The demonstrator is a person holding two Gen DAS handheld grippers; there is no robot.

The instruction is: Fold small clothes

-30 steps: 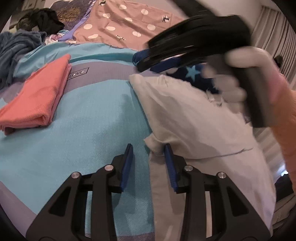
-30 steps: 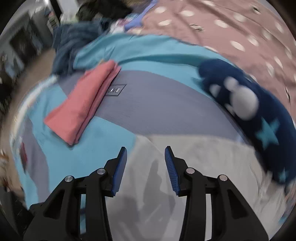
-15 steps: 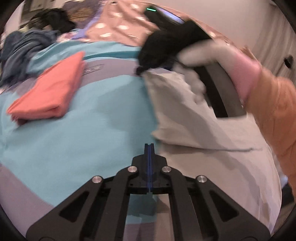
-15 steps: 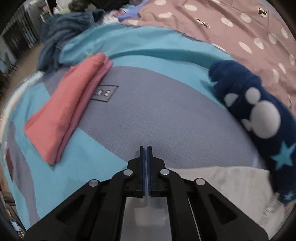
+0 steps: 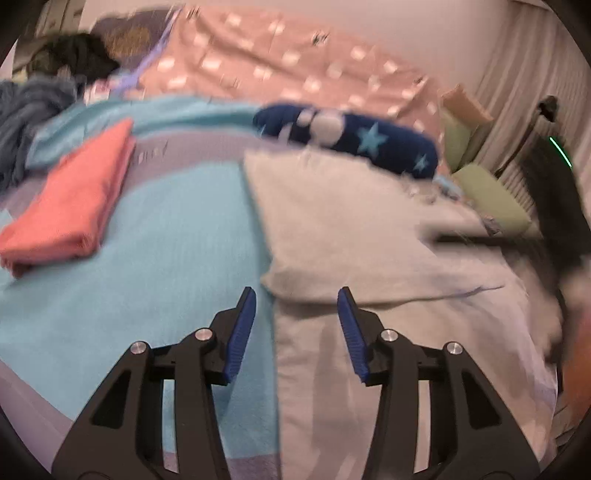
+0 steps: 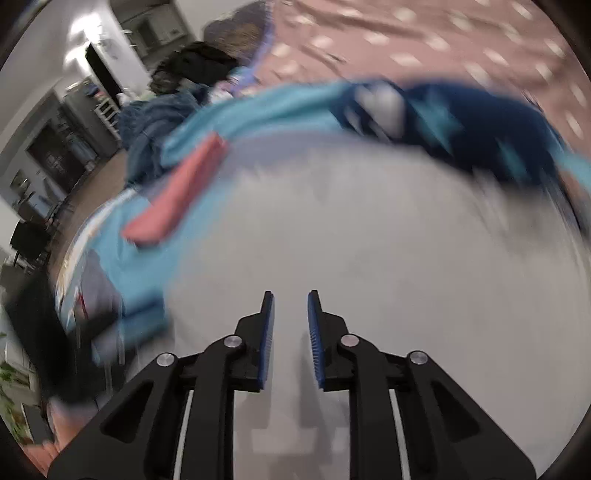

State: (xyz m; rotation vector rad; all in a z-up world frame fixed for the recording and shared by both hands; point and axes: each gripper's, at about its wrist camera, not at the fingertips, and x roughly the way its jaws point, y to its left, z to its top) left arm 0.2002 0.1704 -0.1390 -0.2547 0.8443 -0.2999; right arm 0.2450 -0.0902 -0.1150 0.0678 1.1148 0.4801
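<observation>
Both tools are released, jaws just opening: left tool at the white garment's folded edge, right tool over it. I should pinch corners squarely, keeping edges aligned.

A bed fills the near scene, spread with a turquoise and grey cover and, farther back, a pink dotted bedspread. A plain pale wall rises behind it, with pleated curtains at far right. On the left, past the bed's edge, lie brown floor and dark shelving.
</observation>
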